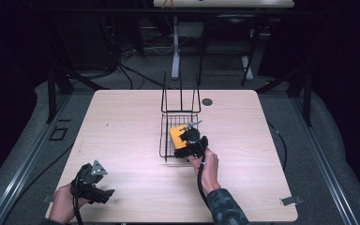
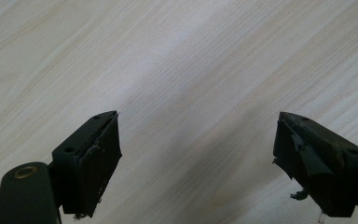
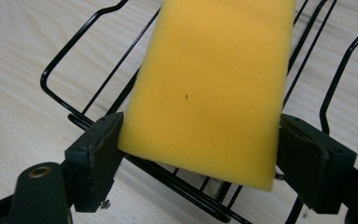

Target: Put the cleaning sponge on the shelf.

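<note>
Where no writing reads: sponge [image 3: 212,88], gripped.

Table [image 1: 122,140]: pale wood w/ fine grain streaks, light beige. Sponge [image 3: 209,88] in my right claw [image 3: 198,149]: yellow-orange, plain, one tiny dark speck mid-face. Wire basket [image 1: 168,136]: black, thin grid pattern on the base. Both claws black; my left claw [image 2: 198,158] has worn dark pads w/ ragged edges, plus a brass-coloured ring at the lower left. Grey plate on top of each. My right sleeve [image 1: 225,206]: dark camo-like blotches. Floor around: grey carpet.
</note>
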`<state>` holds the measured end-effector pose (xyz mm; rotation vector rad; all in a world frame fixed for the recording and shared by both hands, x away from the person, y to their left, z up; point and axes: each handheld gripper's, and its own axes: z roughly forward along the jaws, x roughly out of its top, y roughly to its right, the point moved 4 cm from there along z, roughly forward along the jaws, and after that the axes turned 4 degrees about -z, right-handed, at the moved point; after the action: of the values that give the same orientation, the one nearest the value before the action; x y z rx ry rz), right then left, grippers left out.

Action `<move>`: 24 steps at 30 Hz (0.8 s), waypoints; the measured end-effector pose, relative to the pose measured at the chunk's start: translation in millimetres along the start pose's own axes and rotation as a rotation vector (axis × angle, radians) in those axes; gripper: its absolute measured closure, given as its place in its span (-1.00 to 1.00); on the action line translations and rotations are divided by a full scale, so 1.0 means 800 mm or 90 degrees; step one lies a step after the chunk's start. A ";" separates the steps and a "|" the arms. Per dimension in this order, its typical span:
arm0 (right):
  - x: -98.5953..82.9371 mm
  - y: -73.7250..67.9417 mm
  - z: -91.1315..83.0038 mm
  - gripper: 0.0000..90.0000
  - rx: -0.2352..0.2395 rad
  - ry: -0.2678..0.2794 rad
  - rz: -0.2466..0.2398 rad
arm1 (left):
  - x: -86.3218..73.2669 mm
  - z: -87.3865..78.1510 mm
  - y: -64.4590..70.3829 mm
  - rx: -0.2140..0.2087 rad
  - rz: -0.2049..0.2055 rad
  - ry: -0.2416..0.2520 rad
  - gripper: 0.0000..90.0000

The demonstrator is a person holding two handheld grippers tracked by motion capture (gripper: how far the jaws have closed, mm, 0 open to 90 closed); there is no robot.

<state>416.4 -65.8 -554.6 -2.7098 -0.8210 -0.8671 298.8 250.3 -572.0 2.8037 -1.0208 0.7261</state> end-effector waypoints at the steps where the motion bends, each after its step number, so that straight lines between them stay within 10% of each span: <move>1: -0.001 0.000 -0.001 -0.60 0.000 -0.004 -0.003 | 0.000 0.001 0.001 -0.001 0.001 -0.002 -0.67; 24: -0.008 -0.001 -0.045 -0.67 0.024 0.040 -0.016 | 0.000 0.002 0.001 0.000 0.004 -0.006 -0.67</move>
<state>394.5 -79.4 -529.0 -2.6323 -0.8514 -0.9270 299.1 249.3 -573.1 2.8077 -1.0314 0.7149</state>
